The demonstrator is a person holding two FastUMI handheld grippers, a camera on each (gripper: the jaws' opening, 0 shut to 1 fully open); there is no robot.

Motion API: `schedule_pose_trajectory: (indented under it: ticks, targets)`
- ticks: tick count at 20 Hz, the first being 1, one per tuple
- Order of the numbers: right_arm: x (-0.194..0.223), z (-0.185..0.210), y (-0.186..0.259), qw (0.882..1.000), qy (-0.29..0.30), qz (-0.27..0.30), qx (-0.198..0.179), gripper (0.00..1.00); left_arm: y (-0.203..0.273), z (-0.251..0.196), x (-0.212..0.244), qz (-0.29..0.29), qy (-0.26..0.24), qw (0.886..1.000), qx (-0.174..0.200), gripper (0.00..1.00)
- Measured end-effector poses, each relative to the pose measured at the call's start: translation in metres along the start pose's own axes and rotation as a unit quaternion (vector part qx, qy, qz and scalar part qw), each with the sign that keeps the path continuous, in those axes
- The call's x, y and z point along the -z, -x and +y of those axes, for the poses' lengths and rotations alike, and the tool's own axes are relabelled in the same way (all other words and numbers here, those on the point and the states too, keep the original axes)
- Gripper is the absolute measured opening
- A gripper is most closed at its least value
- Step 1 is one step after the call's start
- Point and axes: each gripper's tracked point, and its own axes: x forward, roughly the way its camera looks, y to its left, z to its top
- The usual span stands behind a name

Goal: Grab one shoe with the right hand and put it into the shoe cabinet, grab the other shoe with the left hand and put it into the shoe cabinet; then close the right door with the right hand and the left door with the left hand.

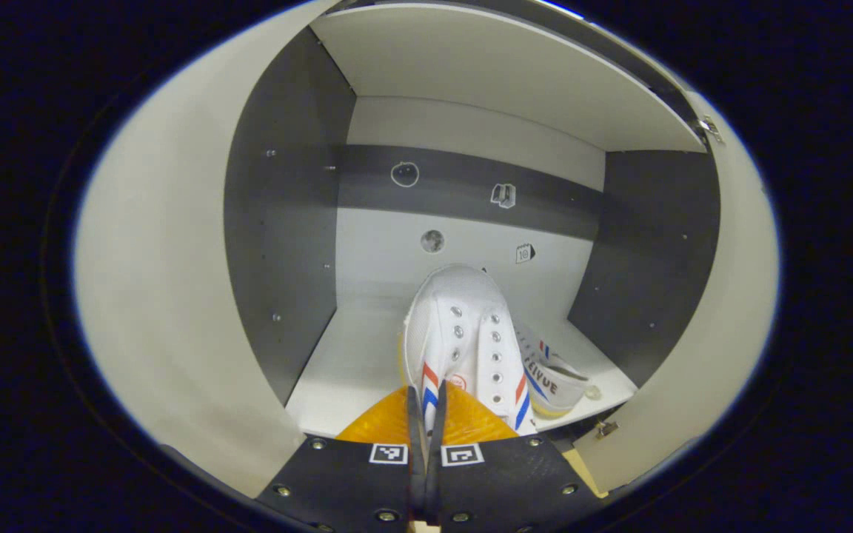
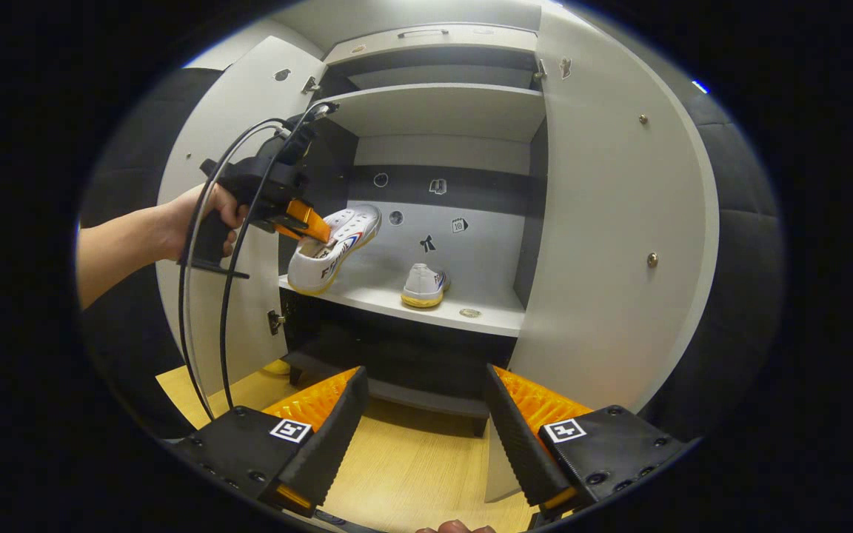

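1. Left gripper view: the left claw (image 1: 426, 433) is closed on a white shoe (image 1: 463, 337), toe pointing into the shoe cabinet (image 1: 278, 222). A second shoe (image 1: 556, 381) lies on the shelf (image 1: 345, 370) just right.
2. Right gripper view: the right claw (image 2: 423, 414) hangs open, holding nothing, before the cabinet. Two shoes: one held over the shelf's left end, one resting mid-shelf. Both doors stand open.

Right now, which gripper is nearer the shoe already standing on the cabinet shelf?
Left. The left gripper, shut on the other shoe, is at the shelf beside the standing shoe. The right gripper hangs open outside the cabinet.
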Motion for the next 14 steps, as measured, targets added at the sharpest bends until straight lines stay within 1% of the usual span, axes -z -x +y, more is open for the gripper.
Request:
schedule_pose_trajectory:
  ticks: [1,3,6,7,8,9,10,14]
  targets:
    - [-0.007,0.005,-0.003,1.0,-0.001,-0.006,-0.007,0.97,0.001,0.001,-0.001,0.001,-0.003,1.0,-0.002,0.02]
    - [-0.015,0.013,-0.009,1.0,0.007,-0.015,-0.018,0.98,0.001,0.003,0.002,0.006,-0.014,1.0,-0.005,0.01]
    - [-0.021,0.021,-0.018,0.999,0.01,-0.022,-0.033,0.97,0.004,0.0,0.008,0.03,-0.018,0.999,0.002,0.0]
    - [-0.021,0.02,-0.021,0.999,0.012,-0.022,-0.031,0.98,0.003,0.0,0.01,0.037,-0.02,0.999,0.007,0.02]
    - [-0.022,0.018,-0.024,0.999,0.013,-0.024,-0.027,0.98,0.003,0.0,0.012,0.042,-0.02,0.999,0.009,0.0]
    - [-0.023,0.017,-0.026,0.999,0.012,-0.023,-0.026,0.98,0.003,-0.002,0.013,0.047,-0.017,0.999,0.011,0.01]
    - [-0.02,0.017,-0.029,0.999,0.012,-0.02,-0.026,0.98,0.004,-0.003,0.015,0.053,-0.014,0.998,0.013,0.0]
    - [-0.017,0.015,-0.037,1.0,0.015,-0.012,-0.021,0.98,0.002,-0.006,0.02,0.067,-0.014,0.997,0.022,0.0]
